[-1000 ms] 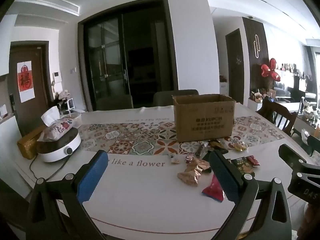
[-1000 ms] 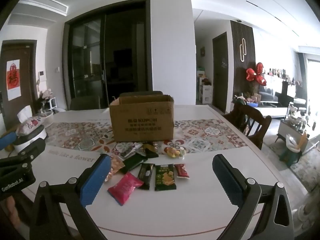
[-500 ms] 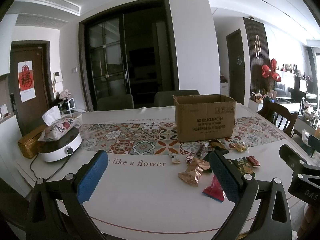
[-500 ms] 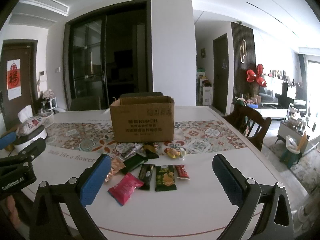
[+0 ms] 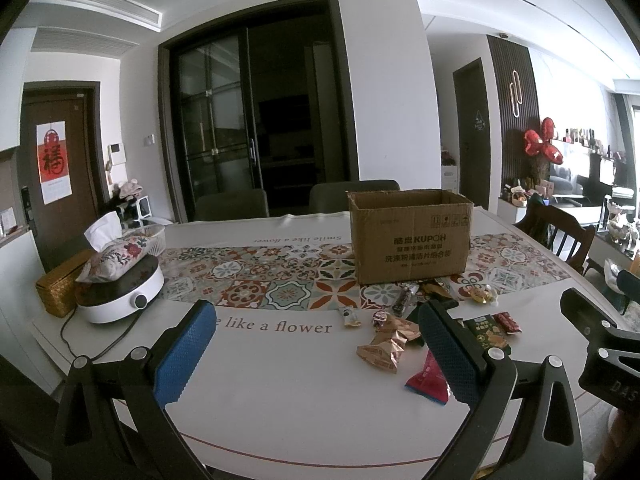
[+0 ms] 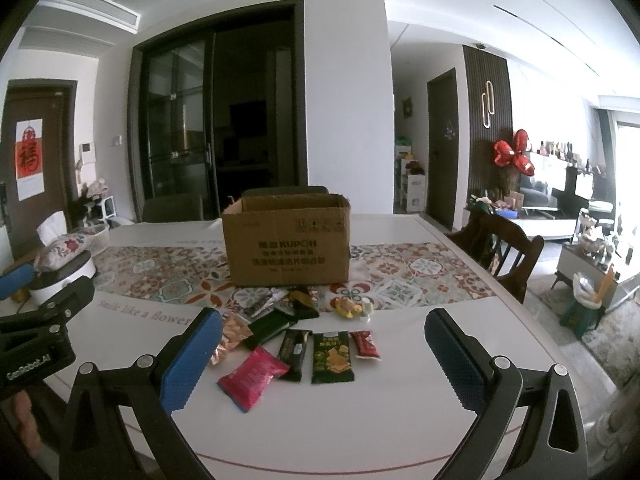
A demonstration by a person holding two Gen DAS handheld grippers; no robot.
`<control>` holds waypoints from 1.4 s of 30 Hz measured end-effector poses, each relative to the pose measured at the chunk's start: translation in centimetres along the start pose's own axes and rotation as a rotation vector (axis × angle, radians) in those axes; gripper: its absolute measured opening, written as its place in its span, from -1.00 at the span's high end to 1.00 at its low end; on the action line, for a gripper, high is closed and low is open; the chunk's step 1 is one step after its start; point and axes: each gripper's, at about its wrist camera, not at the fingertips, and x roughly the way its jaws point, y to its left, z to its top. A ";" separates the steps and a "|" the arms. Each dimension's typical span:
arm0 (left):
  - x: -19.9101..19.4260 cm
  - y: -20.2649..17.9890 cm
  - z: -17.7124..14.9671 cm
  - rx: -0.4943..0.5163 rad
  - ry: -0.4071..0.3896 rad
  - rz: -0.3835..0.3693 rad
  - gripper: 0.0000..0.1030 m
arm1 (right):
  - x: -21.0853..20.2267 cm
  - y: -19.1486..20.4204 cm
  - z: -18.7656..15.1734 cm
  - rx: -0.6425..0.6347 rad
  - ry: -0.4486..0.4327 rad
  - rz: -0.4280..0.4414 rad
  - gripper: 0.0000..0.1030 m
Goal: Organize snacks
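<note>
I judge the task unstarted: every snack packet (image 6: 316, 336) lies on the surface (image 6: 360, 420) before the cardboard box (image 6: 286, 240). Left gripper (image 5: 316, 356) and right gripper (image 6: 320, 360) both gape wide, empty.

Daylight from the right, blown out at the window (image 6: 628, 168). Doorway (image 5: 280, 120) dark. Strong fisheye bending, black corners; focus sharp.

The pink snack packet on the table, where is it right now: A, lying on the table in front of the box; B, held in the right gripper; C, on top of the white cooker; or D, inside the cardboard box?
A: the pink snack packet lies flat on the table, nearer the camera than the cardboard box, and the open right gripper holds nothing.
</note>
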 end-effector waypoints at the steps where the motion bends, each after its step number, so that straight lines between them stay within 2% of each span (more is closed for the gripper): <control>1: 0.0 0.0 0.0 0.000 -0.001 0.000 -1.00 | 0.0 0.0 0.1 0.000 -0.001 0.000 -0.99; 42: -0.1 0.2 0.0 0.002 0.000 -0.001 -1.00 | -0.6 0.4 0.7 -0.004 -0.011 0.003 -0.99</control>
